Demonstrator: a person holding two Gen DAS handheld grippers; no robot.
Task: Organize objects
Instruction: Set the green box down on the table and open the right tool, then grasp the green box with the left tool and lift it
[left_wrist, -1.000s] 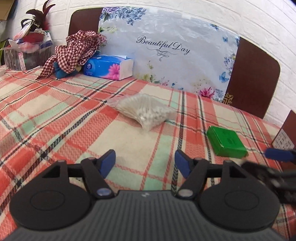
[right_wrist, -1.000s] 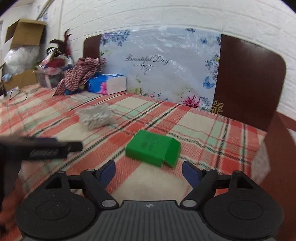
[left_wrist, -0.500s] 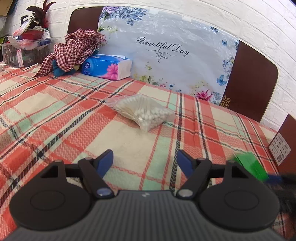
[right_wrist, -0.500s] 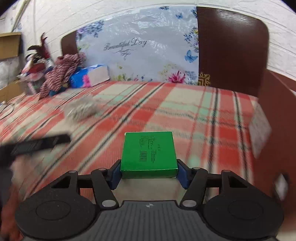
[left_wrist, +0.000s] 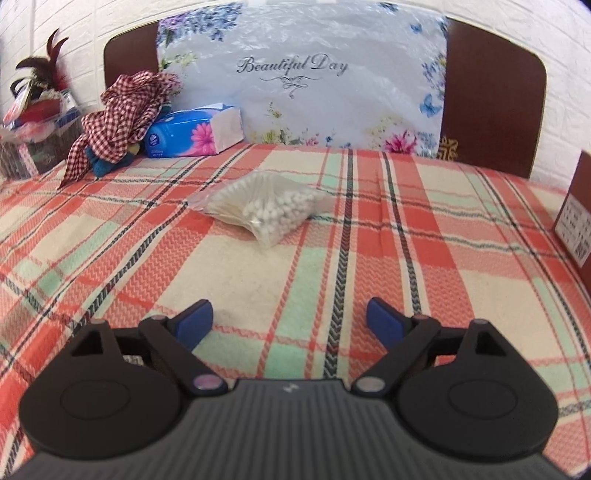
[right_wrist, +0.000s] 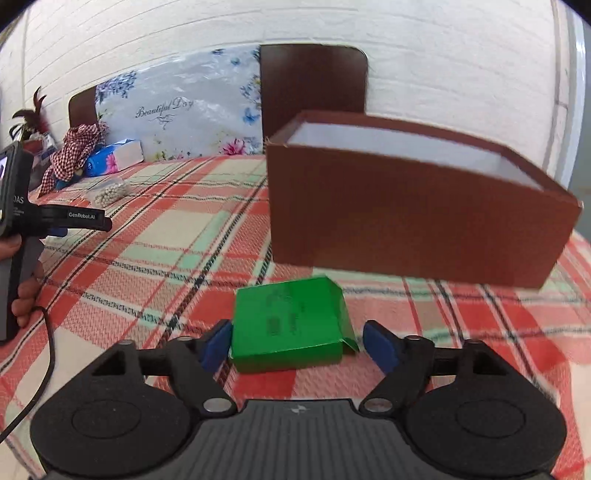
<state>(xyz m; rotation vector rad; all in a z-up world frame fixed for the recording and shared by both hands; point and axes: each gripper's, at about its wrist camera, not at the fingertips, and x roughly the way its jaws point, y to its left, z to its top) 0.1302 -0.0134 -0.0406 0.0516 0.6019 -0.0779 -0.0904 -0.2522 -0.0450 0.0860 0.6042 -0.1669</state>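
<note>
- The green box (right_wrist: 290, 325) lies on the plaid tablecloth (right_wrist: 155, 251), just in front of the brown box (right_wrist: 417, 218), which serves as the landmark here.
- The right gripper (right_wrist: 295, 345) has its jaws opening; the green box sits between them, its left edge against the left pad, the right pad standing clear. It looks released rather than gripped.
- The green box reads as a light, thin cardboard carton with a loose flap at its right corner. It is likely stiff enough across its two long sides, and that is where it should be taken; the flap would crumple.
- The bag of cotton swabs (left_wrist: 264, 210) lies well to the left of the brown box. It looks soft, slippery and light; a pinch on the bunched plastic would hold best.
- The left gripper (left_wrist: 290, 325) is opening over bare cloth, nothing between its jaws, the bag ahead of it.
- Counted: one green box, one swab bag, one brown box, one tissue pack (left_wrist: 194, 133), one checked cloth (left_wrist: 123, 110).
</note>
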